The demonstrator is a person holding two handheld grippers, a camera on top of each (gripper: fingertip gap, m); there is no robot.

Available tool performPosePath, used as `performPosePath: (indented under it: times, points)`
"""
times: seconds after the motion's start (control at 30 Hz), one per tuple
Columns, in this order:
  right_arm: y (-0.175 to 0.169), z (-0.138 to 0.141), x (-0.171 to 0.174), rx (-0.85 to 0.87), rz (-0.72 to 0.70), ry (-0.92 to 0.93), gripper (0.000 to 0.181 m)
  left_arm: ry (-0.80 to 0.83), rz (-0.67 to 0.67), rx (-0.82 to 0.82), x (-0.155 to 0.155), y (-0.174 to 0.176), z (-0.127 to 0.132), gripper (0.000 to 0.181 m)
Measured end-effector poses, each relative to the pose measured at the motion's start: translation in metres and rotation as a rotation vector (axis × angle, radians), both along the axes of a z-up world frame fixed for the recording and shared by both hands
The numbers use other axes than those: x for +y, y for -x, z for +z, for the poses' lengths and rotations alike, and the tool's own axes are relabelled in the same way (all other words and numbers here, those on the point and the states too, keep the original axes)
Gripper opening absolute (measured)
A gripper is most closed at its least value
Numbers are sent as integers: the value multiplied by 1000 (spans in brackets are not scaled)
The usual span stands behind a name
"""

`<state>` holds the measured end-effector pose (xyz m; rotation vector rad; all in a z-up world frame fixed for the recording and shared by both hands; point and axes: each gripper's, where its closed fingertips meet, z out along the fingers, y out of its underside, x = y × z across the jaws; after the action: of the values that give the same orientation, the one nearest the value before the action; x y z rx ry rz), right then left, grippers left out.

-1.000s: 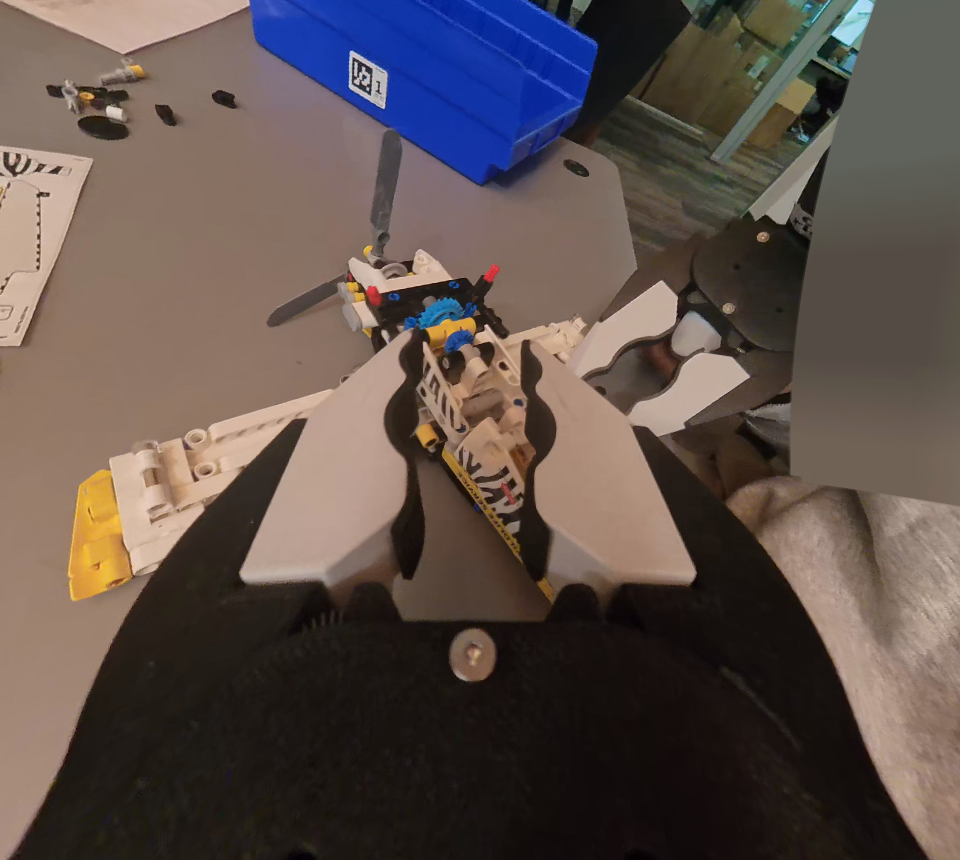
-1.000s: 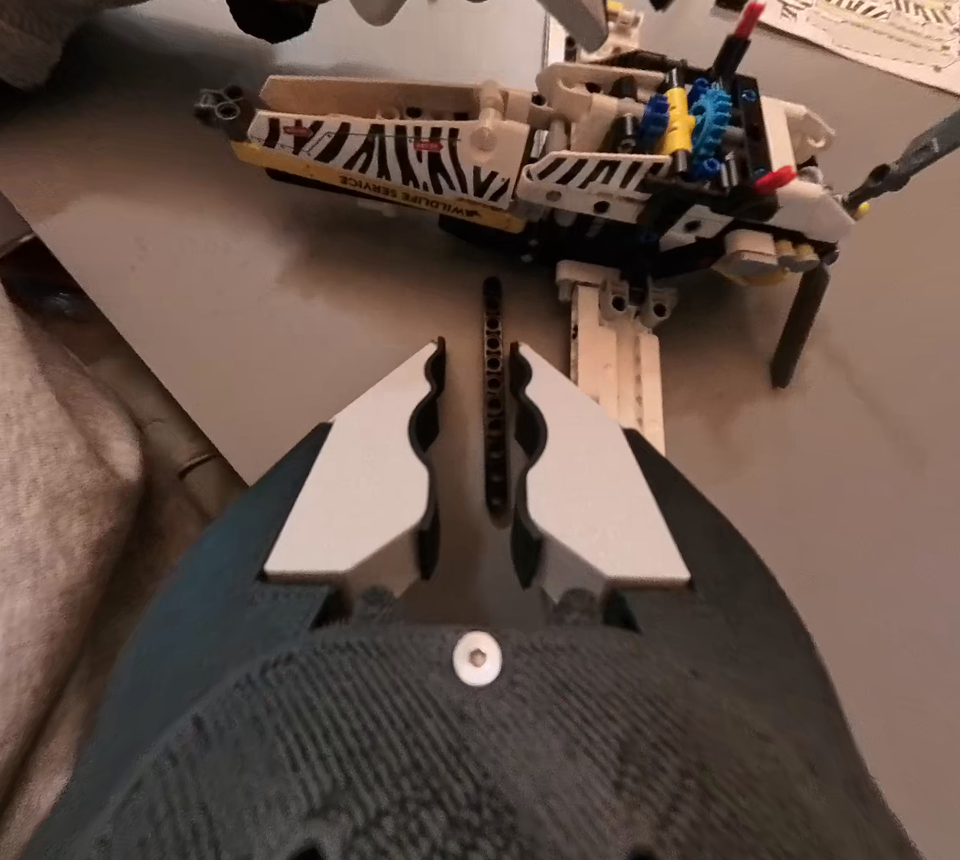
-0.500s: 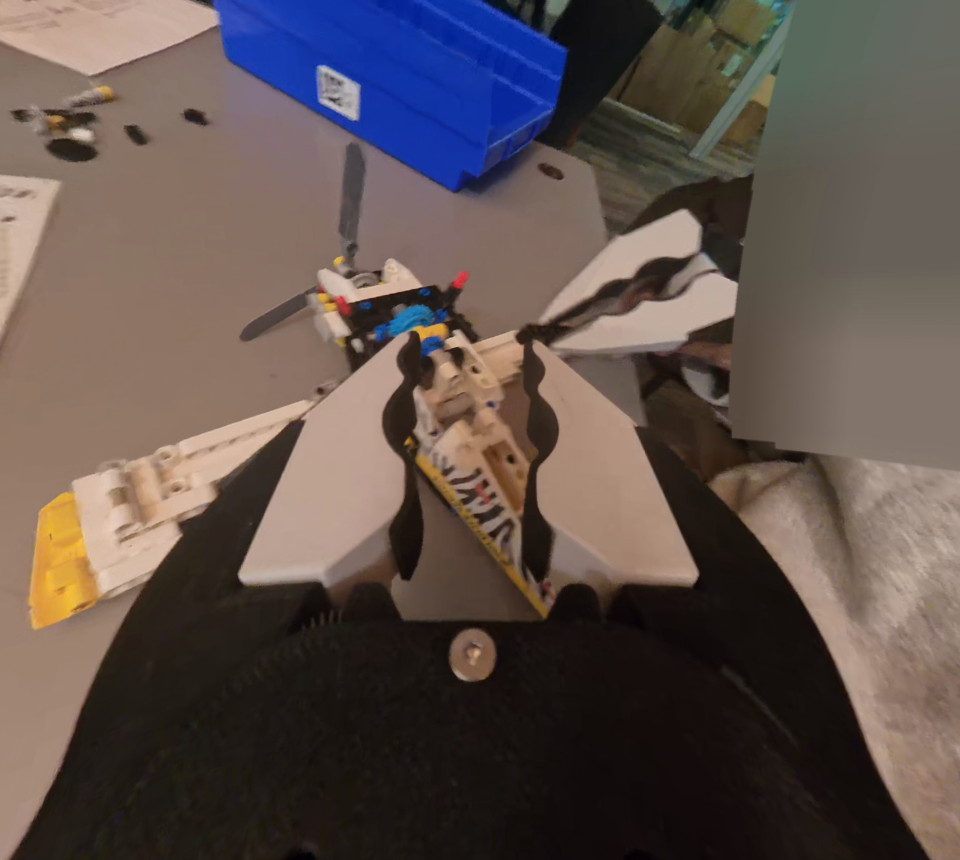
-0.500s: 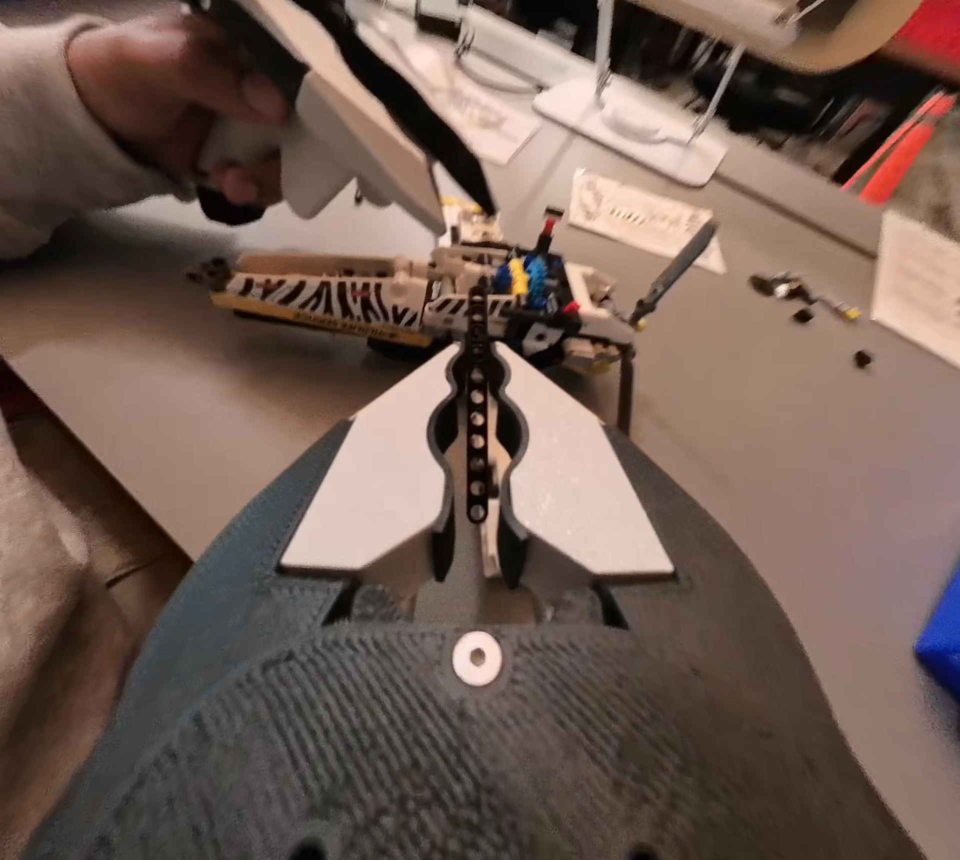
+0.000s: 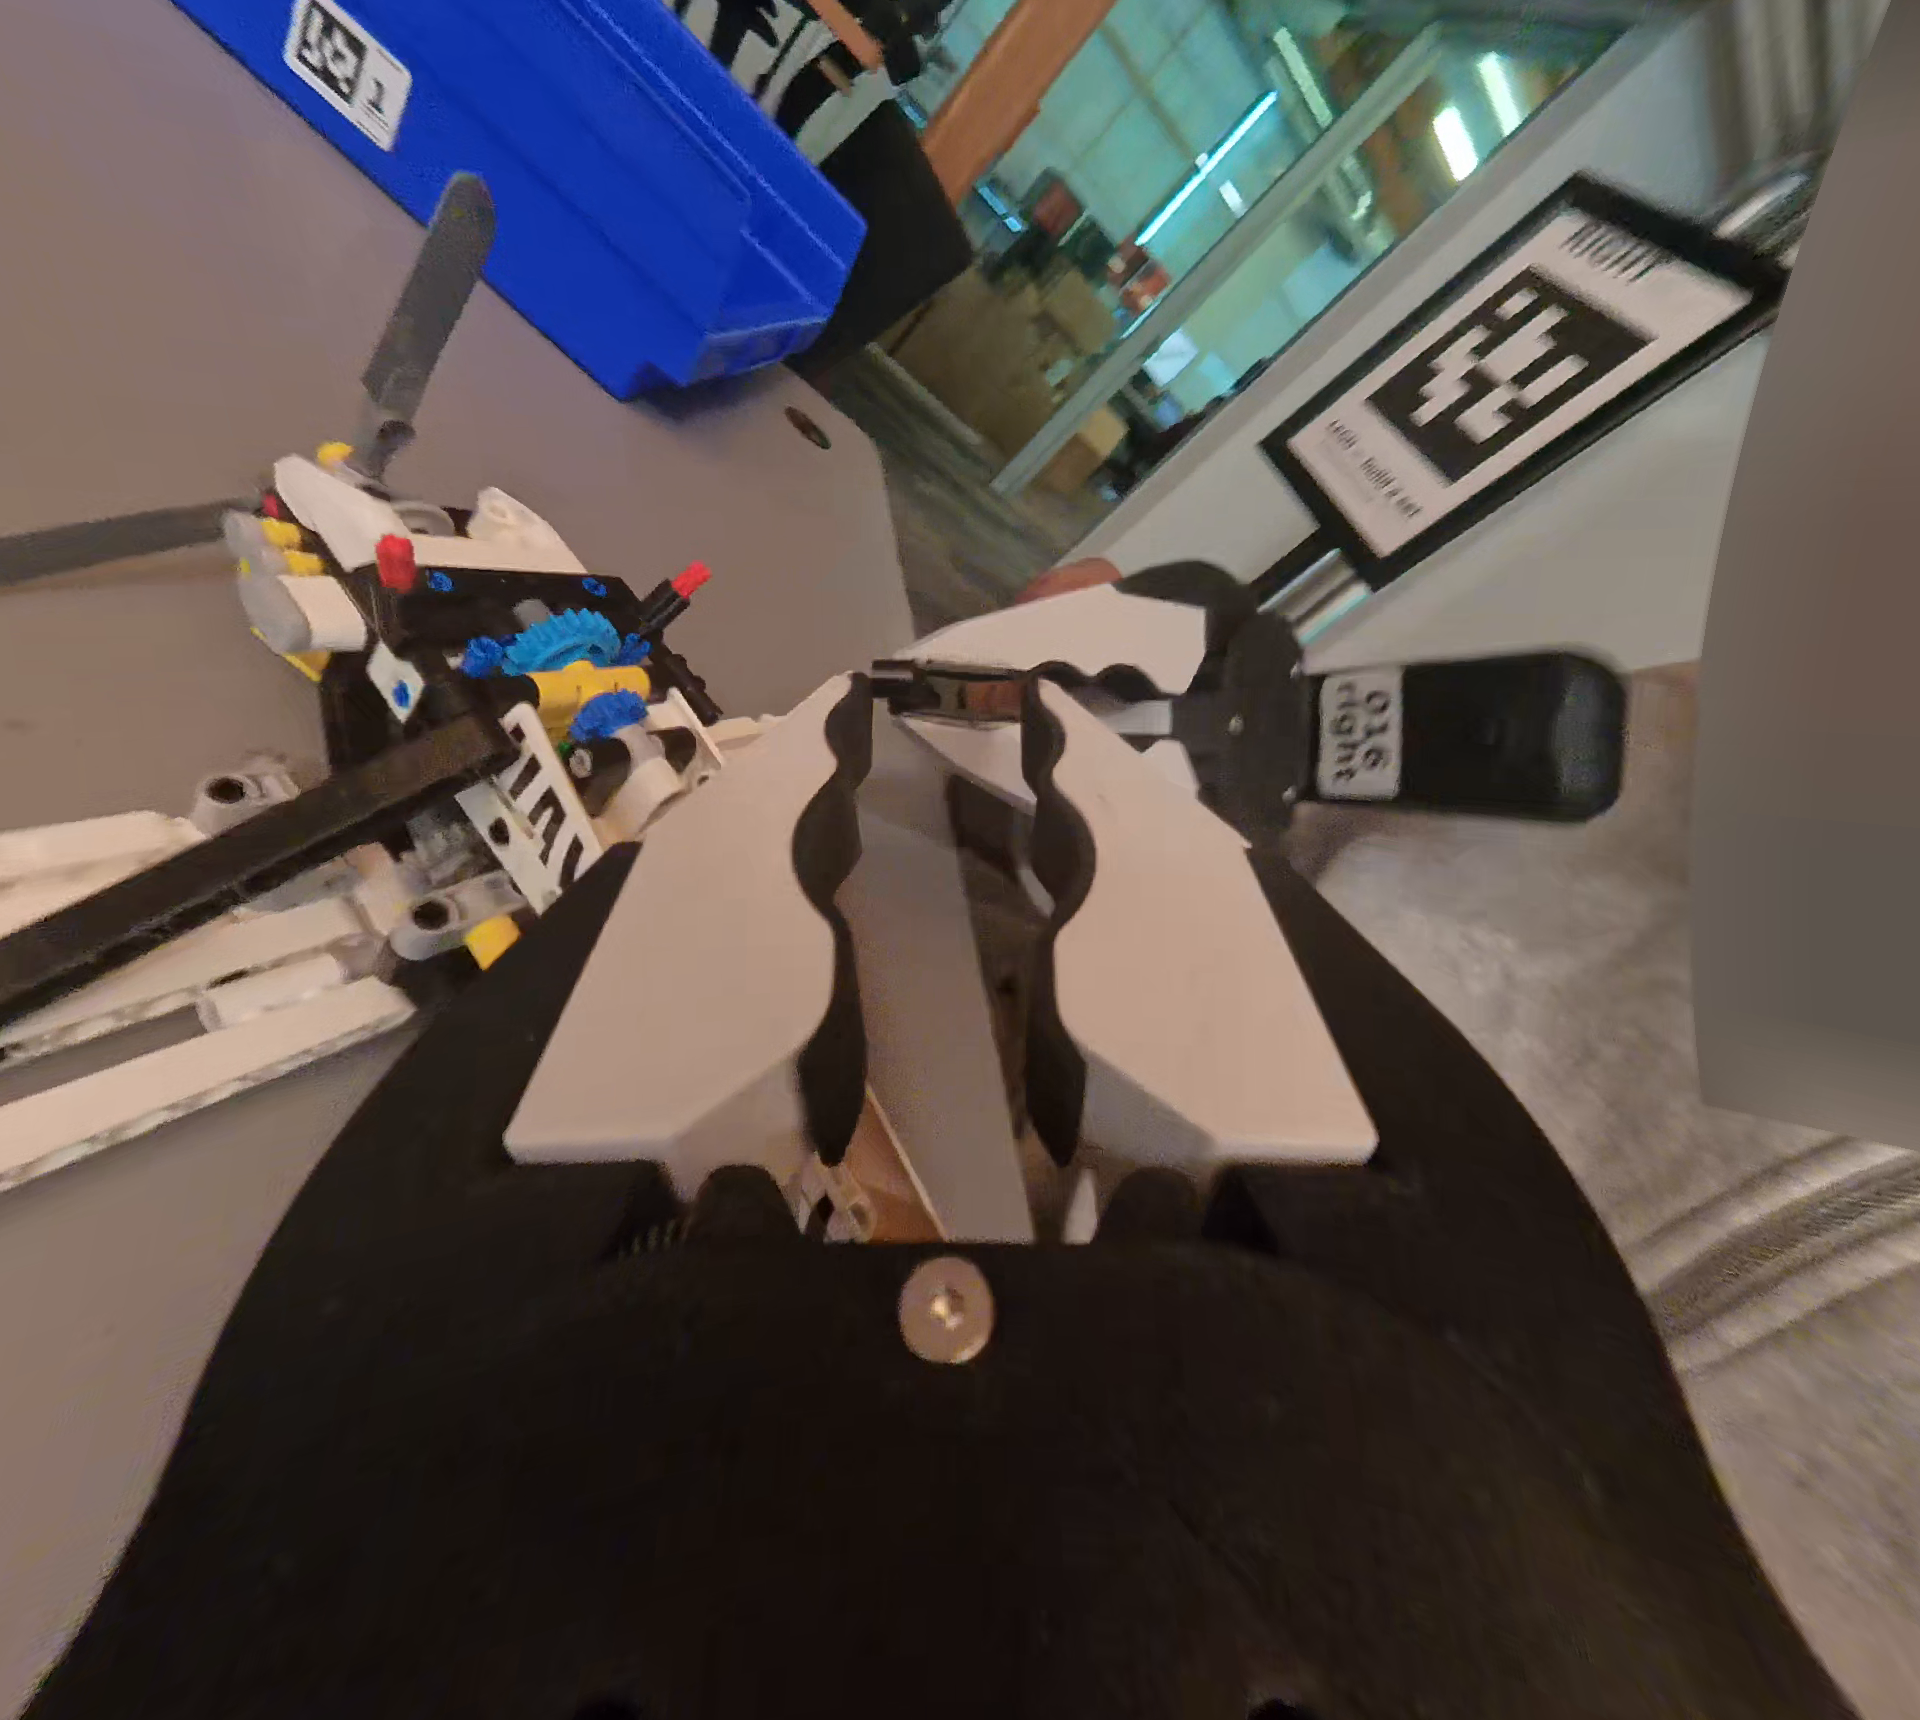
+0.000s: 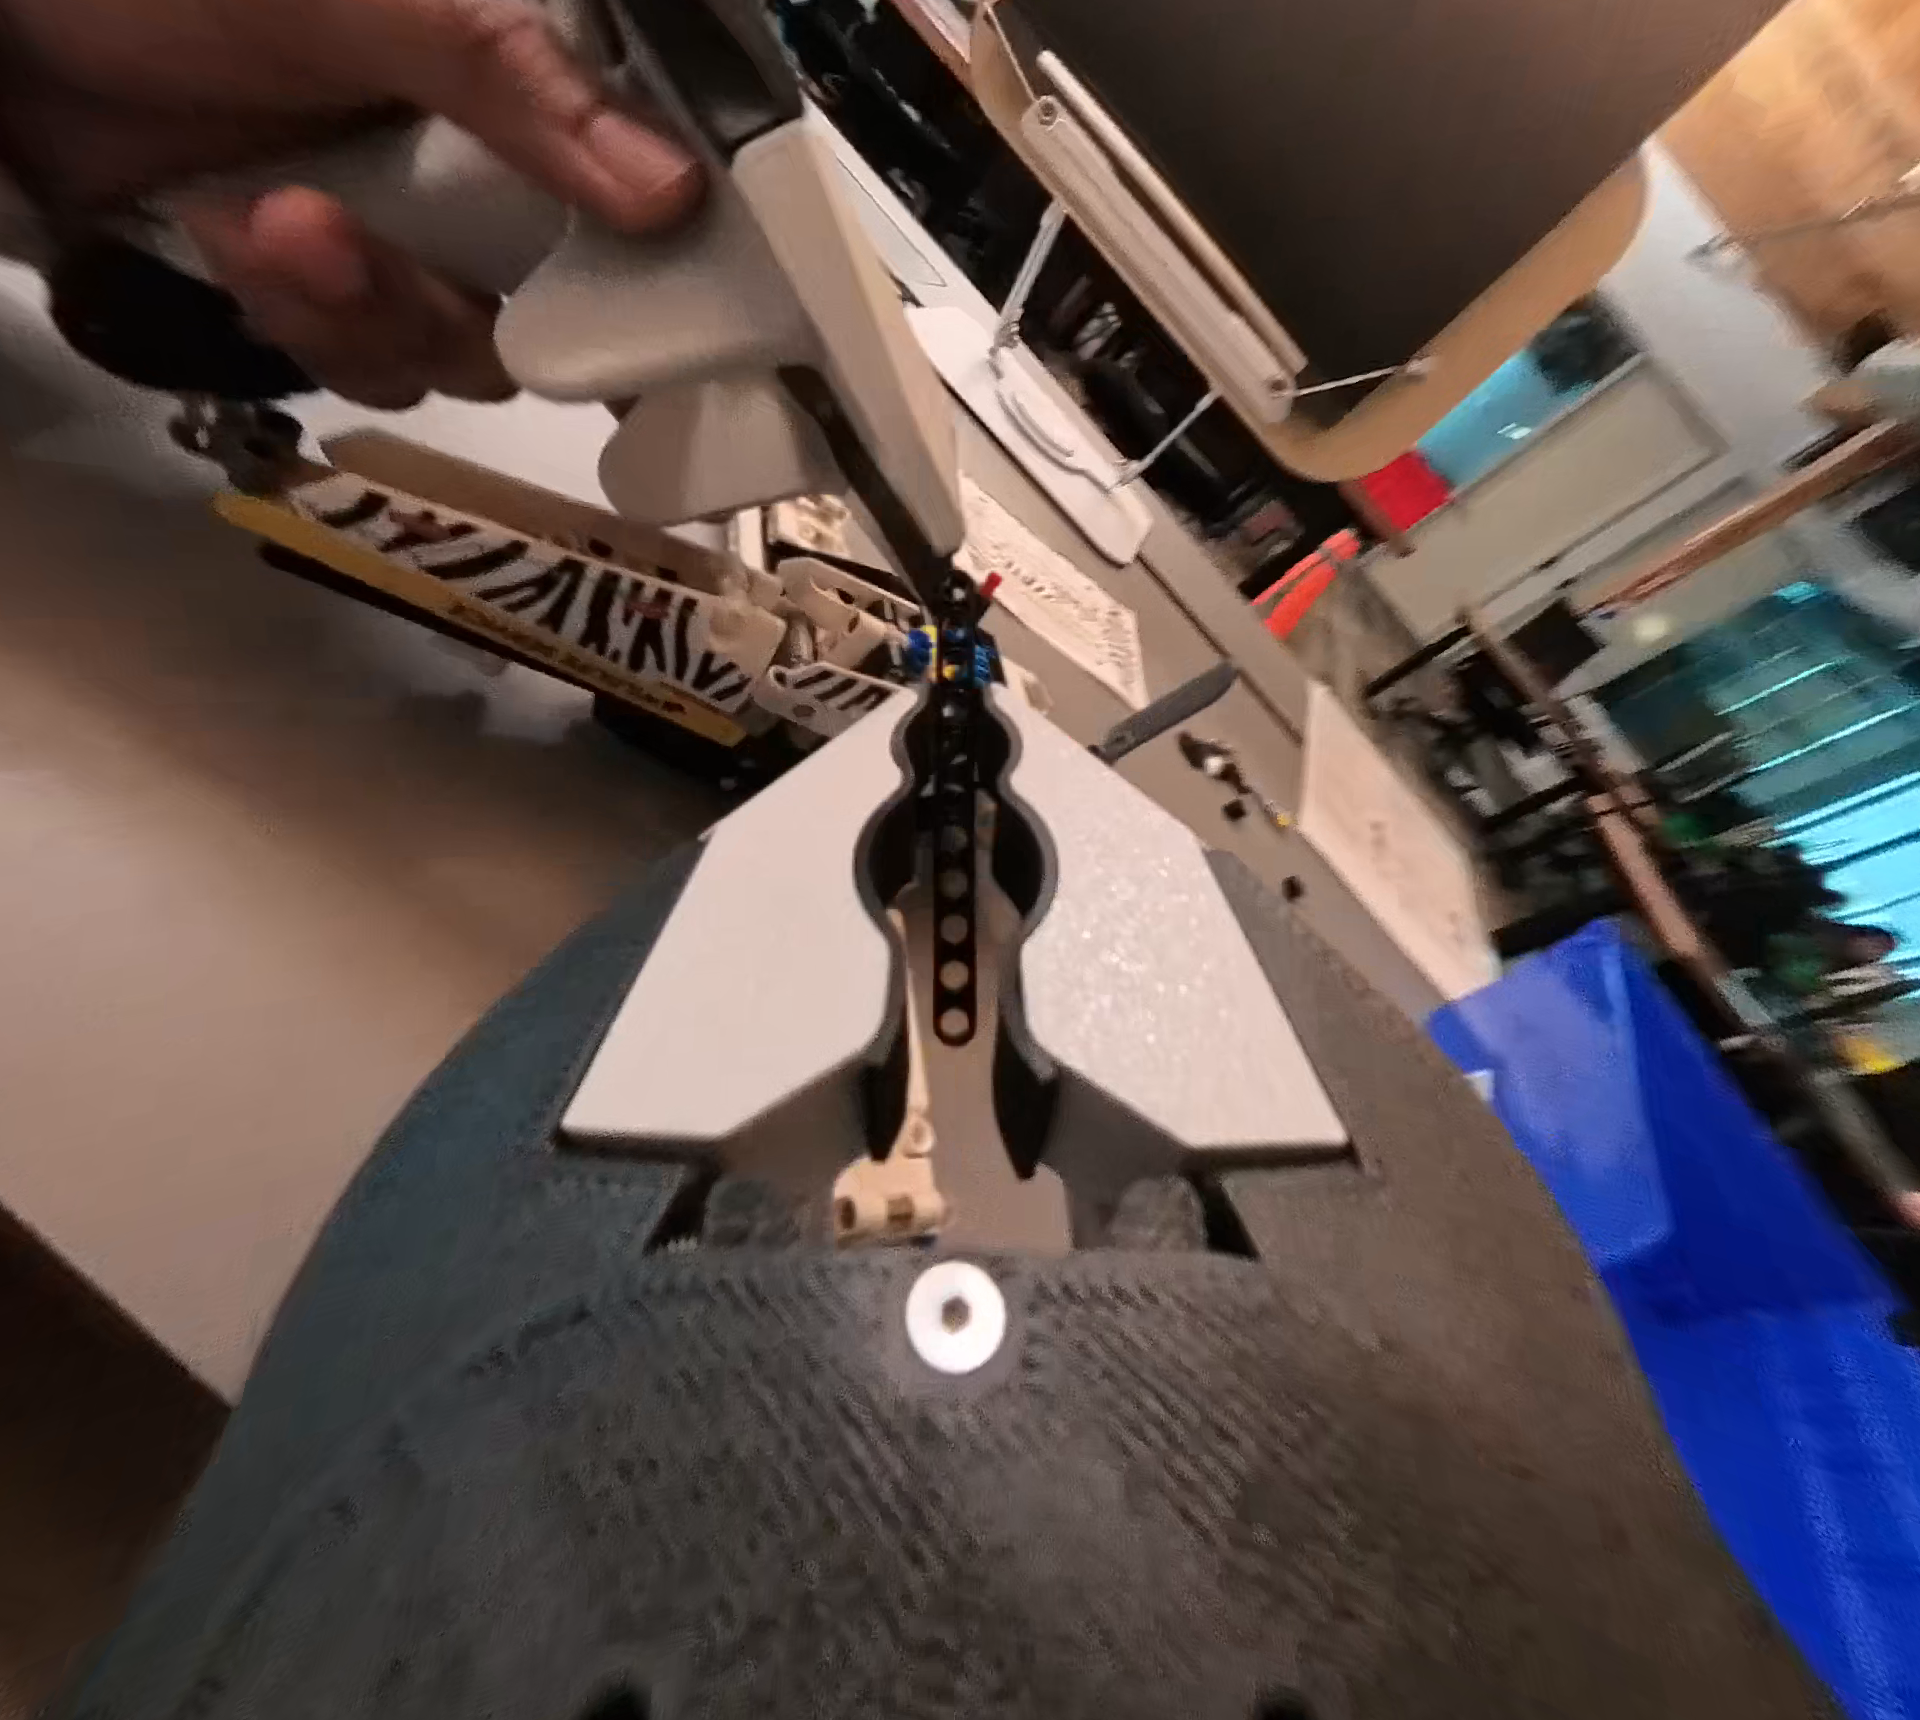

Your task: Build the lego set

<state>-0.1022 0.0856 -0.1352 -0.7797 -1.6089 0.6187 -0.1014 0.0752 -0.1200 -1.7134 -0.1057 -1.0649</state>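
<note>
The Lego plane model (image 5: 468, 683), white with zebra stripes, blue gears and grey propeller blades (image 5: 426, 299), lies on the grey table (image 5: 156, 268). It also shows in the right wrist view (image 6: 582, 621). My right gripper (image 6: 956, 714) is shut on a thin black beam with holes (image 6: 954, 922) and holds it in the air, pointing at the model's gear end. My left gripper (image 5: 940, 694) is open and empty above the model's tail. Its tips (image 6: 935, 543) meet the beam's far end (image 5: 894, 678). The right gripper (image 5: 1039, 662) shows just past my left fingertips.
A blue bin (image 5: 520, 60) stands at the table's far edge and shows at lower right in the right wrist view (image 6: 1714, 1203). White wing pieces (image 5: 156, 1026) with a long black bar (image 5: 260, 849) across them lie left. Small loose parts (image 6: 1236, 797) and paper sheets (image 6: 1049, 610) lie beyond the model. The tips of both grippers are at nearly the same place.
My right gripper shut on the black beam lying on the table, lifted it and carried it up to the model. My left gripper rose off the tail, tilted, and its tips met the beam's end.
</note>
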Motion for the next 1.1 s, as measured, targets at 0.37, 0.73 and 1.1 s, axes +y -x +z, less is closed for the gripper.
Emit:
performPosePath:
  times: [0.37,0.73,1.1]
  points:
    - [-3,1,-13,51,36,-129,8,3,-8,-35,-3,6,-3,4]
    - [-8,4,-19,-124,313,580,19,-28,-90,97,-12,-7,-5,4]
    - [-14,4,-32,-183,458,770,7,-76,-118,162,-16,-13,-3,3]
